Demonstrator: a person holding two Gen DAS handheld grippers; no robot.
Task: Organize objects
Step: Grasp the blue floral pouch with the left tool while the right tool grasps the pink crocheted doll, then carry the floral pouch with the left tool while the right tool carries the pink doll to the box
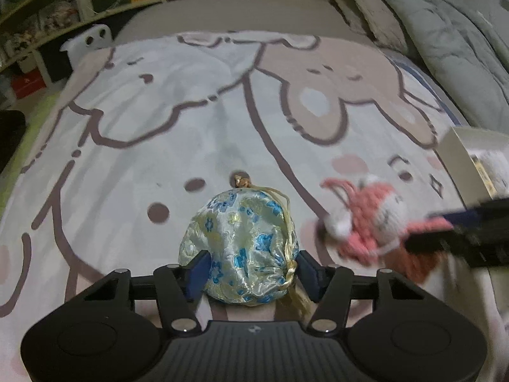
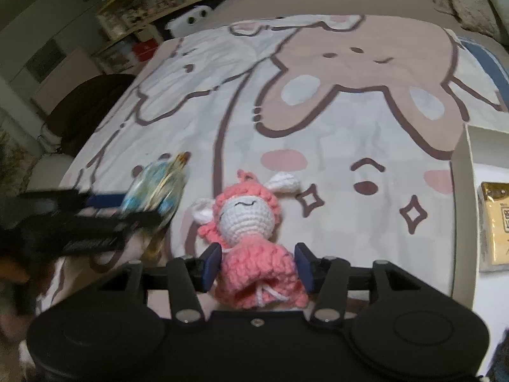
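Over the cartoon blanket (image 1: 197,121), the left gripper (image 1: 251,267) clamps a brocade pouch (image 1: 241,248) and the right gripper (image 2: 257,267) pinches a pink crochet doll (image 2: 251,232), both seemingly bound for the white box (image 2: 463,191), neither yet inside.

The brocade pouch (image 1: 245,248) lies left of the crocheted doll (image 2: 251,232), both on the blanket (image 1: 197,127); a box (image 2: 464,197) sits right.

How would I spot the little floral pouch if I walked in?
Find the cartoon blanket covering the bed. Near its front edge, the floral pouch sits between the left gripper fingers. Shiny blue-and-gold satin with a gold cord sets it apart from the pink crocheted doll beside it.
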